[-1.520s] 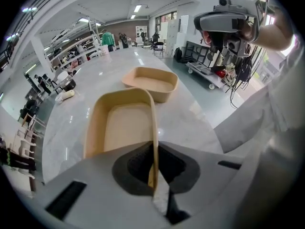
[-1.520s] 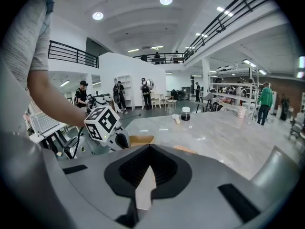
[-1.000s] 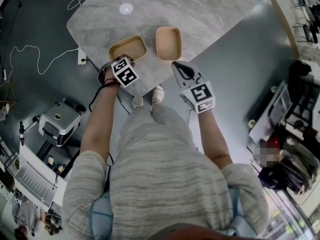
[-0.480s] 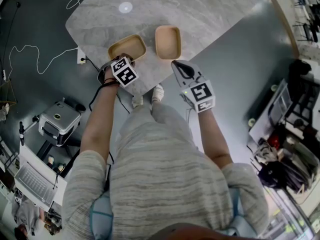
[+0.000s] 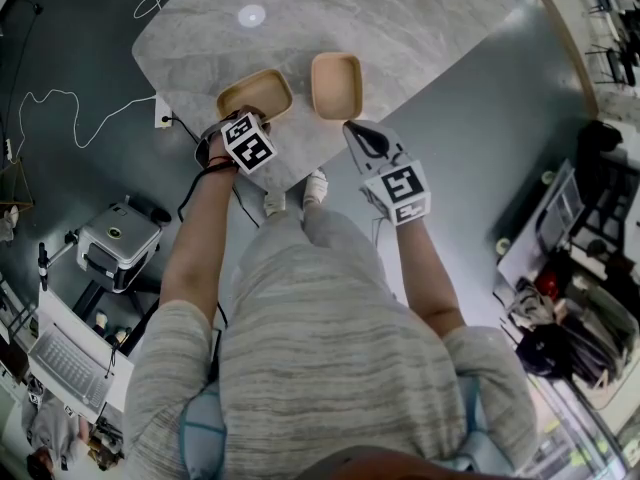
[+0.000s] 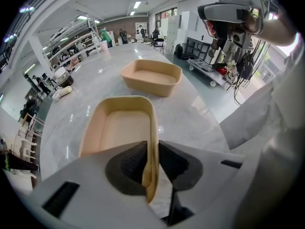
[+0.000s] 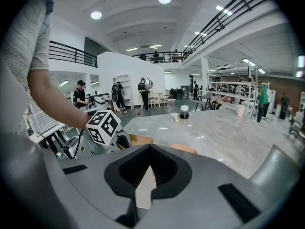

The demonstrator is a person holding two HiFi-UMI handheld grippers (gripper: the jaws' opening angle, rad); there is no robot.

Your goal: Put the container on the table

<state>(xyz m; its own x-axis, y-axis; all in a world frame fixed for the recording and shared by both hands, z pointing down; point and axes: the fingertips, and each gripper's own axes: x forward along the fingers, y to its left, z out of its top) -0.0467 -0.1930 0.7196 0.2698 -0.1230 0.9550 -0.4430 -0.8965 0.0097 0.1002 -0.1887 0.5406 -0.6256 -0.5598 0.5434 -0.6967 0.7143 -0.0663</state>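
Tan container wall is pinched between the fingers (image 6: 133,163) of the left gripper (image 6: 151,146), which are closed tight on the rim nearest the camera. The container (image 6: 116,128) fills the centre of the left gripper view and appears to rest flat on the grey marble desk (image 6: 205,123); contact under the base cannot be confirmed. A second container (image 6: 151,78) stands apart at upper centre. The right gripper (image 7: 149,149) is closed on nothing and sits just off the desk's edge, lower right of both containers in the head view. Recommendation: confirm the base is seated, part the fingers evenly, then lift straight off the rim so the container is not dragged toward the edge.
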